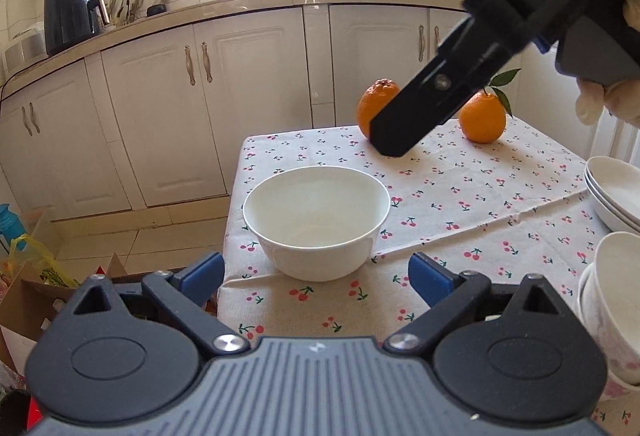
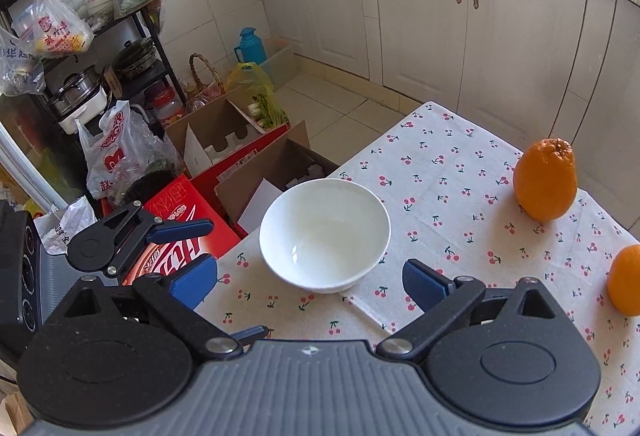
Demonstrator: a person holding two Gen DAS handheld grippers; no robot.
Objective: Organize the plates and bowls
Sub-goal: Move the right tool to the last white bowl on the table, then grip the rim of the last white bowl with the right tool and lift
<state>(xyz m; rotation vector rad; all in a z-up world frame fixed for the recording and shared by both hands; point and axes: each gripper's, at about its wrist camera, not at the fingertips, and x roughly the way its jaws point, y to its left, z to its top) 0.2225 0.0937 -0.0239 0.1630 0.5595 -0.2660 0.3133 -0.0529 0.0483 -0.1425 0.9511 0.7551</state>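
Left gripper (image 1: pixel 316 276): jaws wide apart, nothing between the blue pads (image 1: pixel 202 274), none touching anything.
Right gripper (image 2: pixel 310 282): jaws wide apart, empty; seen from the left wrist as a black arm slanting down from upper right, stamped "DAS" in pale letters.
Bowl (image 1: pixel 317 222): white, upright, empty, straight ahead of both grippers, just beyond the pad tips and clear of them; stands near the table's corner on the cloth.
Stacked dishes (image 1: pixel 616 195): white, far right of the left gripper, partly cut off by the picture's edge.
Cups (image 1: pixel 616 300): pale, close on the right of the left gripper, faint pink print, nested as far as can be told.
Oranges (image 1: pixel 378 107): two, beyond the bowl, well apart from it; the right one (image 1: pixel 482 117) with green leaves.
Tablecloth (image 1: pixel 460 203): pale with red cherries.
Red carton (image 2: pixel 180 232): on the floor left of the right gripper, white lettering, too partial to read.
Plastic bags (image 2: pixel 116 151): red print, Chinese characters and Latin letters, not clearly legible.
Gloved hand (image 1: pixel 600 99): on the right gripper's handle.
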